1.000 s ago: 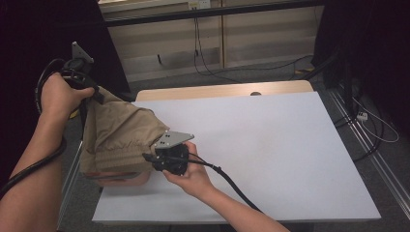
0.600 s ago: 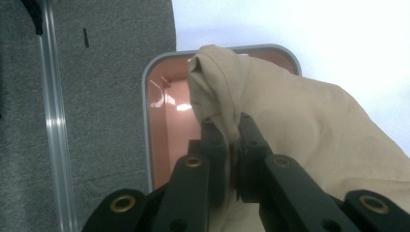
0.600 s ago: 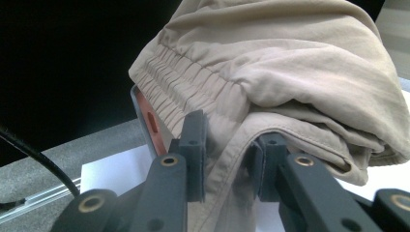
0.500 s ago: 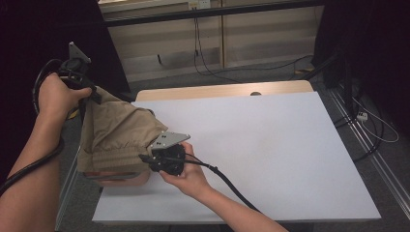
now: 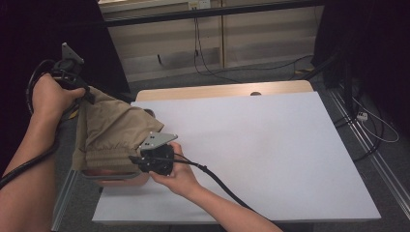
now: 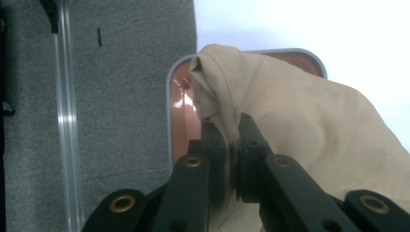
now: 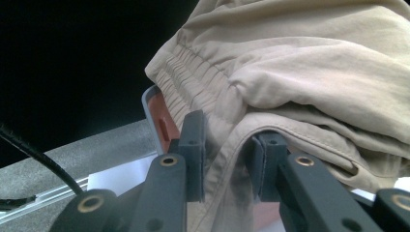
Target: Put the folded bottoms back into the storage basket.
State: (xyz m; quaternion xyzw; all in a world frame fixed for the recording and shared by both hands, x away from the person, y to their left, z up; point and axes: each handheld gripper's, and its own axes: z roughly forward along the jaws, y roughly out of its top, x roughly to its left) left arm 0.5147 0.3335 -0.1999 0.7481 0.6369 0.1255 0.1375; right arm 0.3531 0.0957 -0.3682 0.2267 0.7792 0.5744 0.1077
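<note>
A beige garment [image 5: 111,130] with a gathered elastic band hangs between my two grippers at the table's left edge. My left gripper [image 5: 88,95] is raised at the far left and shut on a bunched upper corner of the garment [image 6: 300,116]; the cloth is pinched tight between the left gripper's [image 6: 232,130] jaws. Lower and nearer, my right gripper [image 5: 134,158] points left into the garment's bottom edge. A folded hem of the garment [image 7: 314,72] runs between the right gripper's [image 7: 227,140] jaws, which are closed on that thick fold.
A reddish-brown tray [image 5: 116,180] with a grey rim [image 6: 169,111] sits under the garment at the left end of the white table [image 5: 266,145]. Grey floor and a metal rail [image 6: 65,121] lie beyond the table's left edge. Black cables trail from both grippers.
My right gripper has shifted a little to the left and slightly down, taking the garment's lower edge with it. The left hand has stayed put.
</note>
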